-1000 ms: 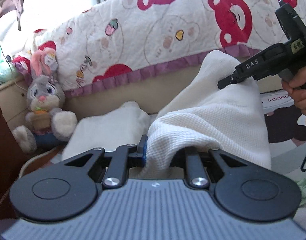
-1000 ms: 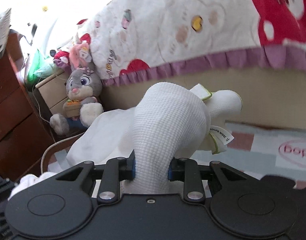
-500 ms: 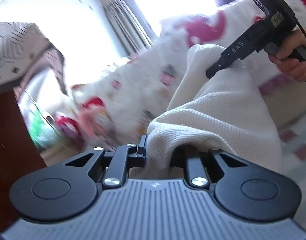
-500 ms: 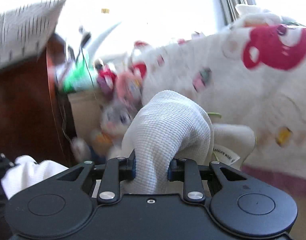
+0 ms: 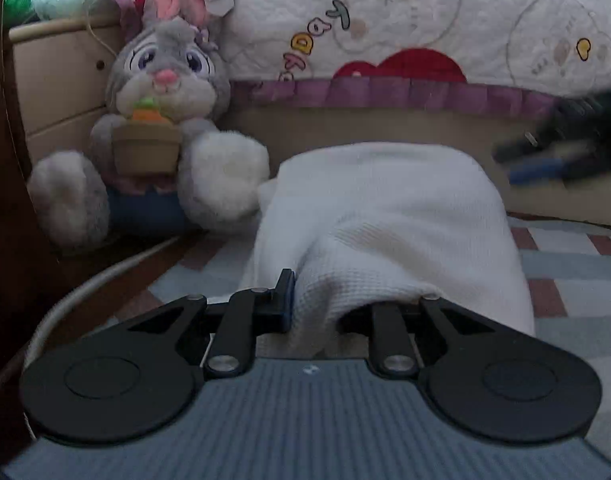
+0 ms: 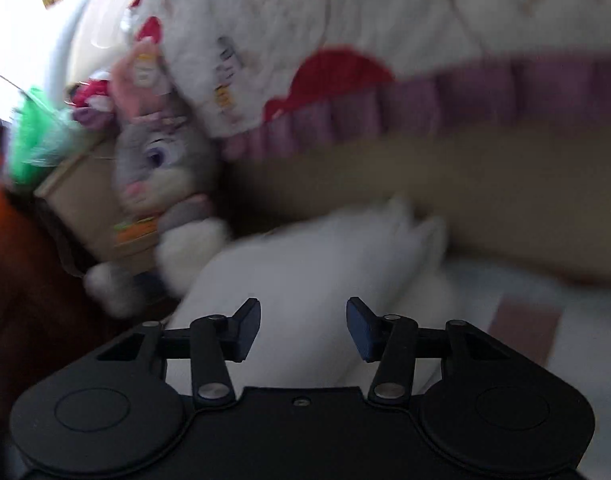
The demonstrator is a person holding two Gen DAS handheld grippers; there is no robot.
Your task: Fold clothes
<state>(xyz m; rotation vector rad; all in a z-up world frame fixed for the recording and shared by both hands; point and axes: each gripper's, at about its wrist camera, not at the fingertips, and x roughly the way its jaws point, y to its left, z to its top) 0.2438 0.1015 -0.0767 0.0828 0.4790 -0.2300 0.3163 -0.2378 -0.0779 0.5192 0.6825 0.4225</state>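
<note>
While left tongs (image 5: pixel 317 300) clamp near edge of white waffle-knit garment (image 5: pixel 385 208), right tongs (image 6: pixel 303 328) hang open, empty, above it. Garment lies doubled on patterned floor mat (image 5: pixel 577 264) beside plush rabbit (image 5: pixel 161 120). Fold partway; neatness unclear, right view blurred.

White garment (image 5: pixel 385 216) lies on checked mat (image 5: pixel 577 264).

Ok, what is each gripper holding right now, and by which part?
The left gripper is shut on a bunched fold of the white garment; which part, I cannot tell. The right gripper is open, holding nothing.
</note>
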